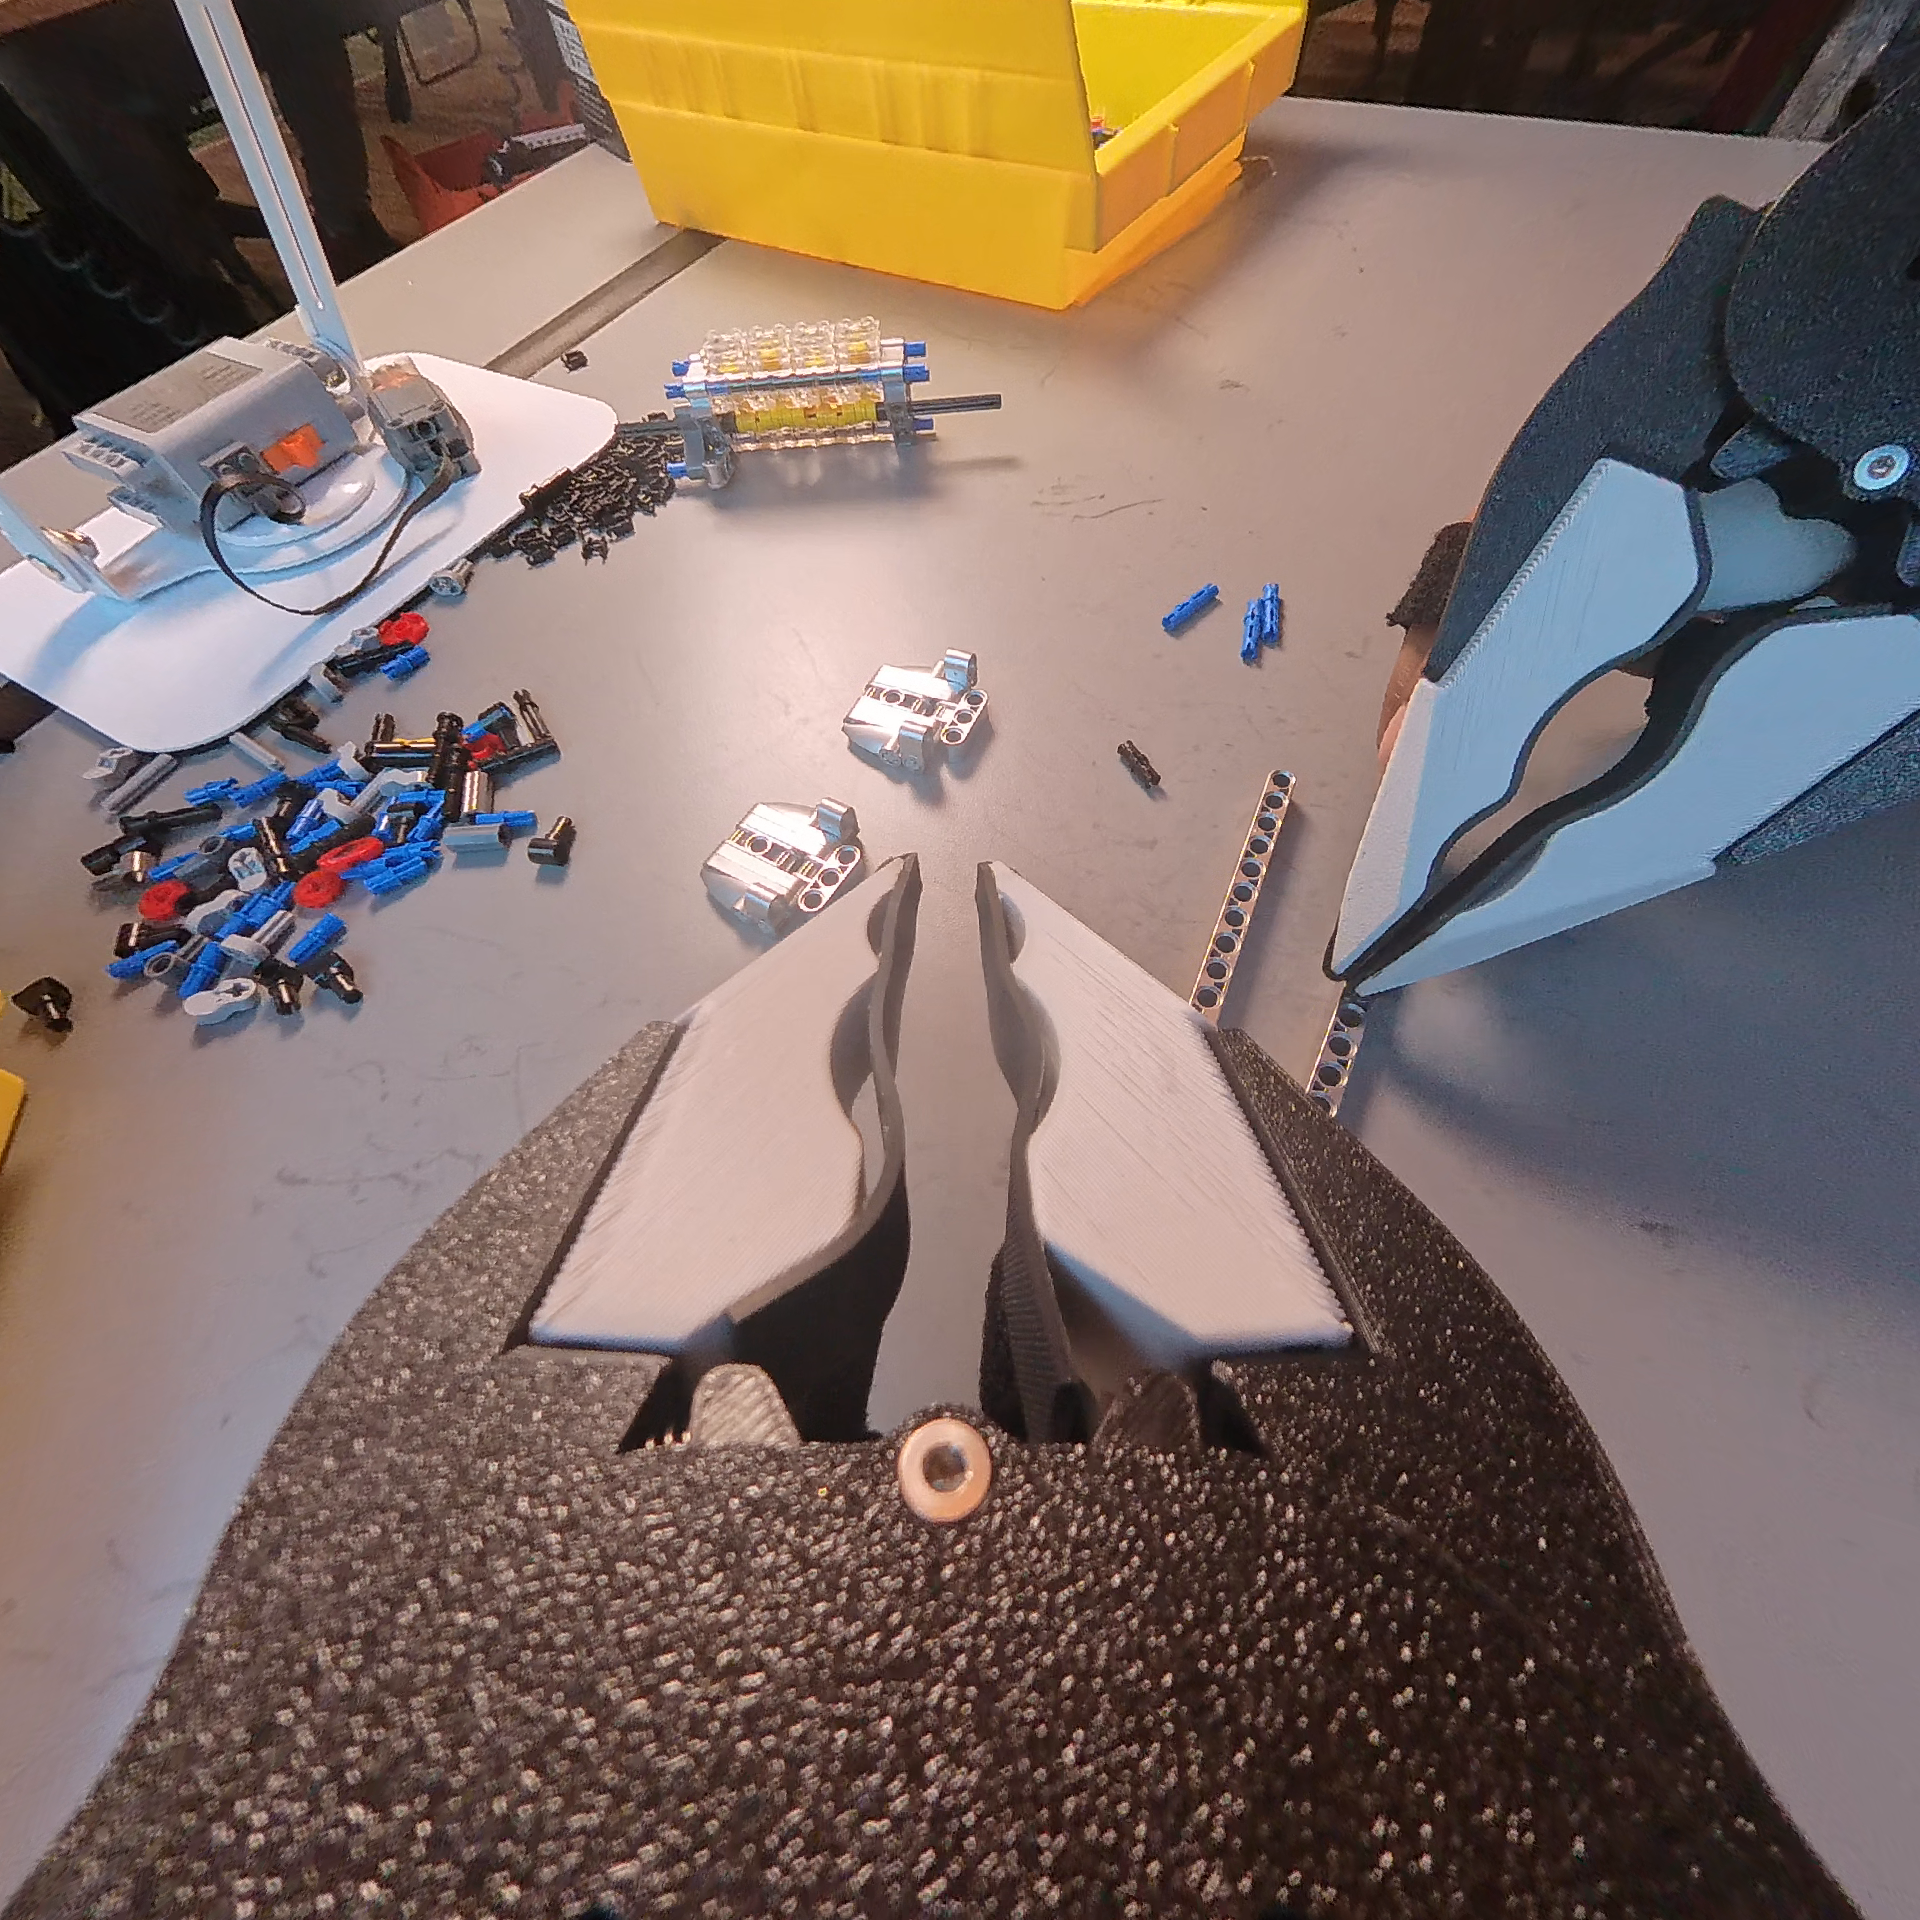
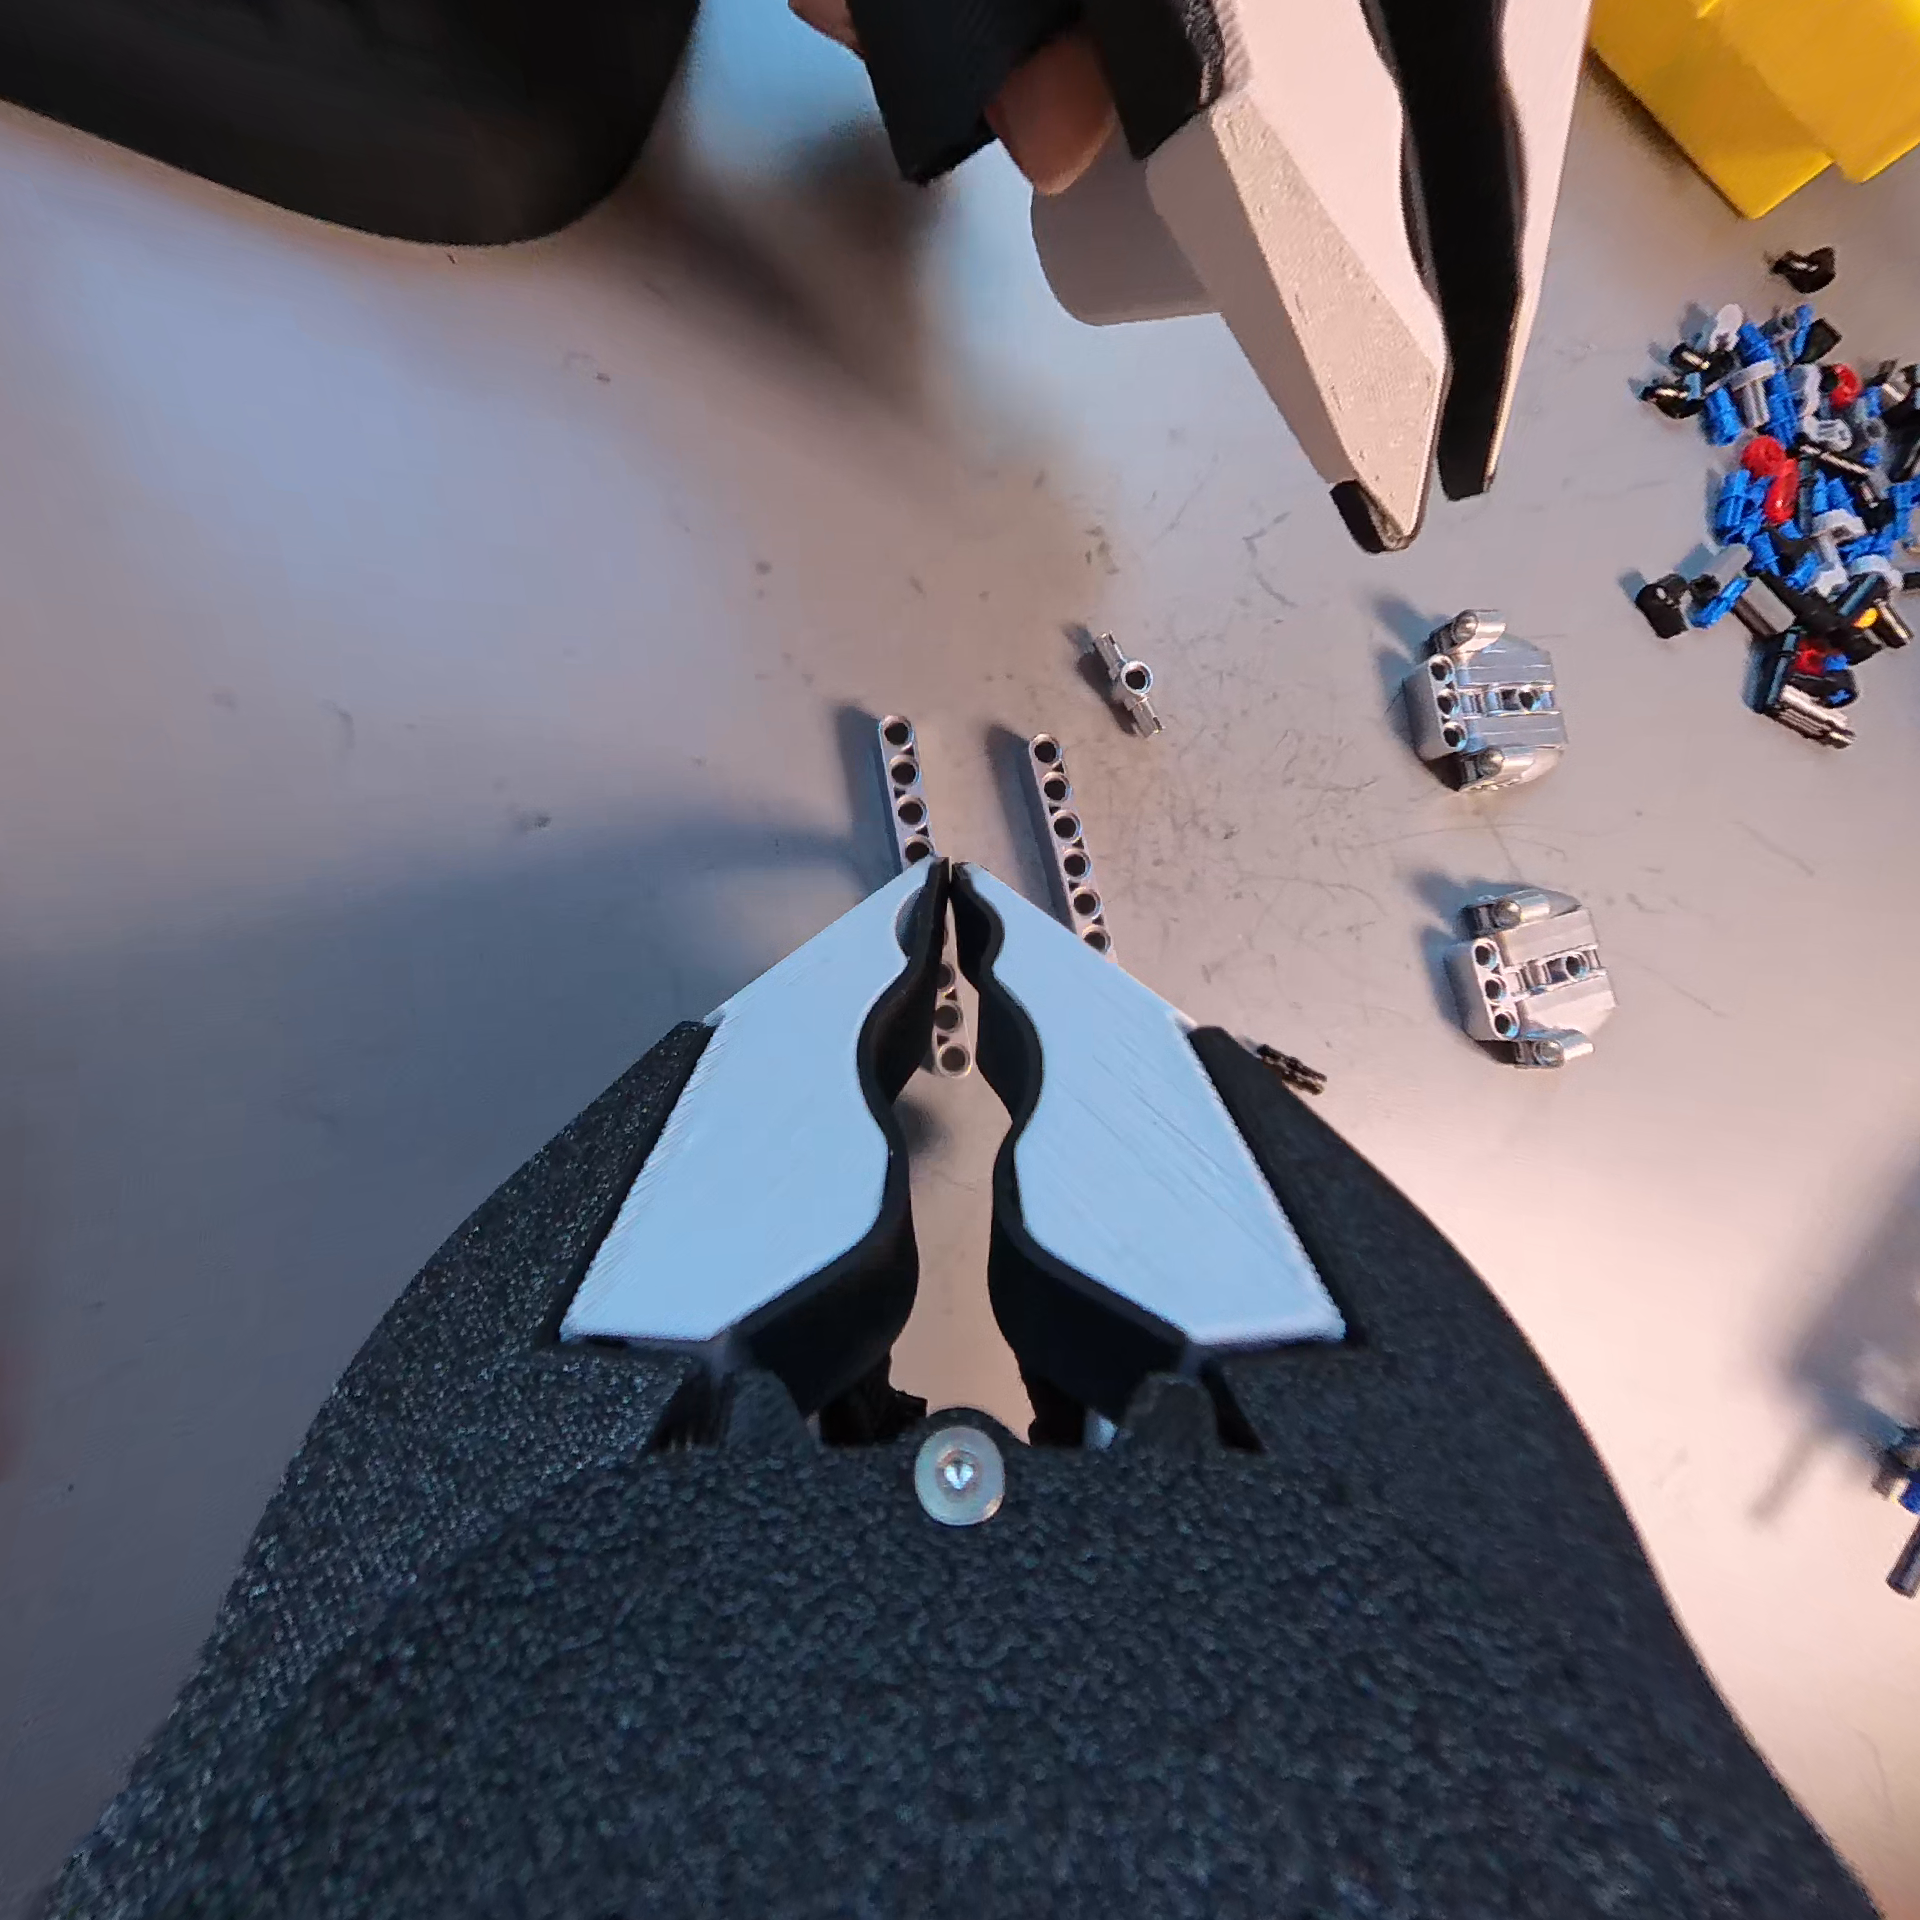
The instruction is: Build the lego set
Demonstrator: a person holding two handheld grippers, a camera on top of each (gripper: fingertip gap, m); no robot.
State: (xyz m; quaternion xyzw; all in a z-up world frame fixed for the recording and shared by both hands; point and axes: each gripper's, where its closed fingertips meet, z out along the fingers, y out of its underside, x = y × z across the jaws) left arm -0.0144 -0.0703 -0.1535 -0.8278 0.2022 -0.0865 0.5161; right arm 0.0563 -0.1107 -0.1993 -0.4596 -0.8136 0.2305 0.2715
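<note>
Grey tabletop, strewn with building-set pieces. Left wrist view: shows left gripper slightly parted, empty, grey panel block at ten o'clock. Right wrist view: shows right gripper pinched on perforated beam at twelve; second beam at two.

A grey, scuffed surface carries two long grey holed beams at the right jaws' tips, two silver-grey panel pieces just left of the left jaws, a heap of blue, black and red pins farther left, a yellow bin and a white plate beyond.
</note>
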